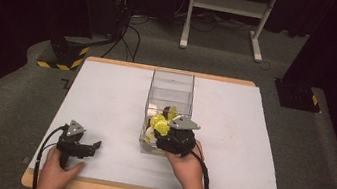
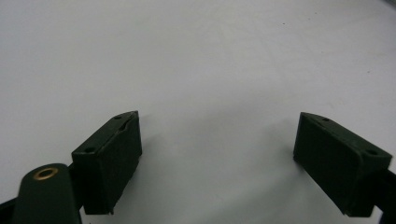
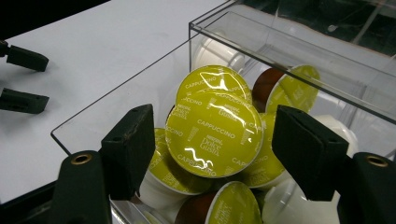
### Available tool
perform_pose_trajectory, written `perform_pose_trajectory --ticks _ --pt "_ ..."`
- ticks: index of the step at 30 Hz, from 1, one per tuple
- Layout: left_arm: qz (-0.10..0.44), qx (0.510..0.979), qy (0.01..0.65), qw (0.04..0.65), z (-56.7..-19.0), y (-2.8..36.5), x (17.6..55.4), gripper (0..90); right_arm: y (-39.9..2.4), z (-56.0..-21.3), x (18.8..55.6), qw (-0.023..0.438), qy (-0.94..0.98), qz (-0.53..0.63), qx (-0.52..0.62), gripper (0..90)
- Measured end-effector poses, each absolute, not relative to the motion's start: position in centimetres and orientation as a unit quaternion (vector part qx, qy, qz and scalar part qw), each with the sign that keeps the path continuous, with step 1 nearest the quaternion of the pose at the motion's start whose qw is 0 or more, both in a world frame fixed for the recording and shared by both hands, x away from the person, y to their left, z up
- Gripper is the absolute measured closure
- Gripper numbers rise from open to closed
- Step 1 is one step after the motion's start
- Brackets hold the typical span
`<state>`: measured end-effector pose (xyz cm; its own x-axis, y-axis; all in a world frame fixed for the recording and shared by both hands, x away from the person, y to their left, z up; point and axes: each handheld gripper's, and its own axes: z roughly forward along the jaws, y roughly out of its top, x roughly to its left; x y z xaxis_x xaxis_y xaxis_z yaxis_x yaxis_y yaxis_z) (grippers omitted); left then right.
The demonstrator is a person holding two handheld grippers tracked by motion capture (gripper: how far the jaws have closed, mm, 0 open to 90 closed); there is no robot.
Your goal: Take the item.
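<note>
**Right gripper over the capsule box**

At seven o'clock on the white table (image 1: pixel 105 100), the left gripper (image 1: pixel 94 146) rests with jaws spread, empty. At centre, the clear box (image 1: pixel 172 82) holds yellow-lidded coffee capsules (image 3: pixel 214 133); the right gripper (image 3: pixel 212 149) hovers over them, jaws apart, clasping nothing.
</note>
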<state>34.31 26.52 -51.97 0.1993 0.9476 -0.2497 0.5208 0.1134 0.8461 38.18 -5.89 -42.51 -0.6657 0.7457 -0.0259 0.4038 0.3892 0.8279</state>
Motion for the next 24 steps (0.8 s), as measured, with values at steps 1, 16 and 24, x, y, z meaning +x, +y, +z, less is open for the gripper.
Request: perform_pose_trajectory --ticks 1,16,24 --pt "0.233 0.624 0.589 0.459 -52.0 26.5 34.3 15.3 -5.8 -42.6 38.2 0.203 0.809 0.422 0.356 30.4" --pt "0.232 0.622 0.589 0.460 -52.0 26.5 34.3 15.3 -4.5 -43.2 38.5 0.222 0.818 0.397 0.352 31.3" --pt "0.233 0.623 0.589 0.459 -52.0 26.5 34.3 15.3 -4.5 -43.2 38.5 0.228 0.819 0.389 0.355 37.2"
